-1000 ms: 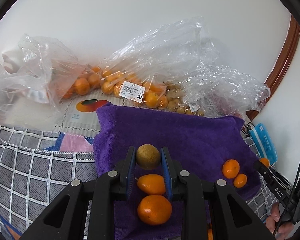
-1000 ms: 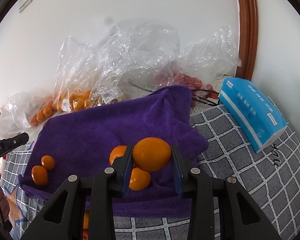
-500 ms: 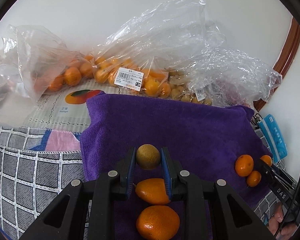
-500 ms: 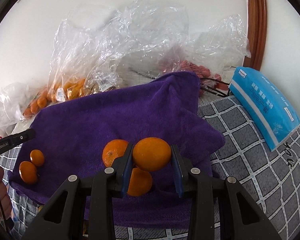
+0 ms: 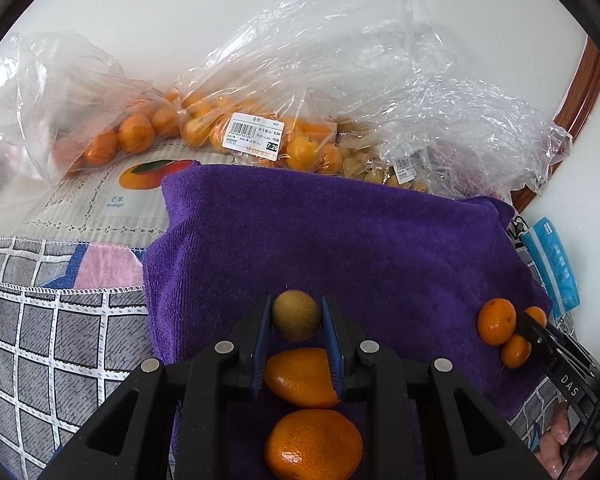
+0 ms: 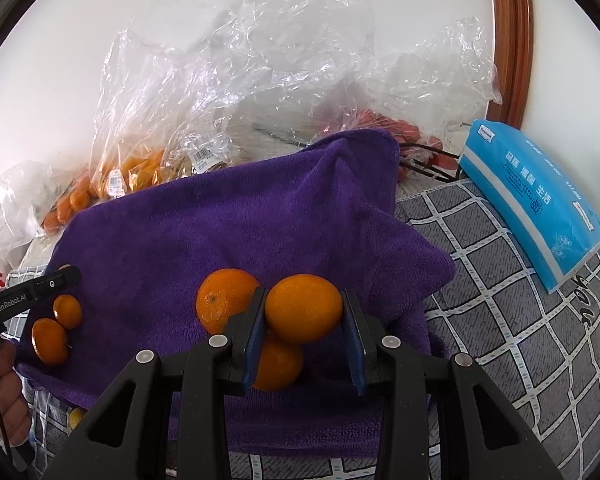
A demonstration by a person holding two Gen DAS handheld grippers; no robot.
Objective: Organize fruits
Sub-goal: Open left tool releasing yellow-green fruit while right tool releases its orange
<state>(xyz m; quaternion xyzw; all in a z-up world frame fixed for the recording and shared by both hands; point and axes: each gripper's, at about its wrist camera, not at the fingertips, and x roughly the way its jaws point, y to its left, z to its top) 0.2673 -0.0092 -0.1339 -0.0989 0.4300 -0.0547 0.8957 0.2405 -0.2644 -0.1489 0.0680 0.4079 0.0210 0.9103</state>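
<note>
My left gripper (image 5: 296, 312) is shut on a small yellow-brown round fruit (image 5: 296, 315) above the near edge of the purple towel (image 5: 340, 240). Under it lie an oval orange fruit (image 5: 300, 376) and a tangerine (image 5: 314, 444). My right gripper (image 6: 303, 304) is shut on an orange tangerine (image 6: 303, 309) above the towel (image 6: 220, 232), over two tangerines, one to the left (image 6: 220, 300) and one below (image 6: 278, 364). Two small orange fruits (image 6: 56, 332) lie at the towel's left end by the left gripper's tip (image 6: 32, 296).
Clear plastic bags of oranges (image 5: 236, 128) and small fruits (image 5: 380, 168) lie behind the towel against the white wall. A blue tissue pack (image 6: 532, 204) lies on the grey checked cloth (image 6: 520, 340) at right. A mango-print box (image 5: 112, 196) sits at left.
Both grippers have moved forward and lower over the towel with their fruits still held. The fruits on the towel look nearer in both views.
</note>
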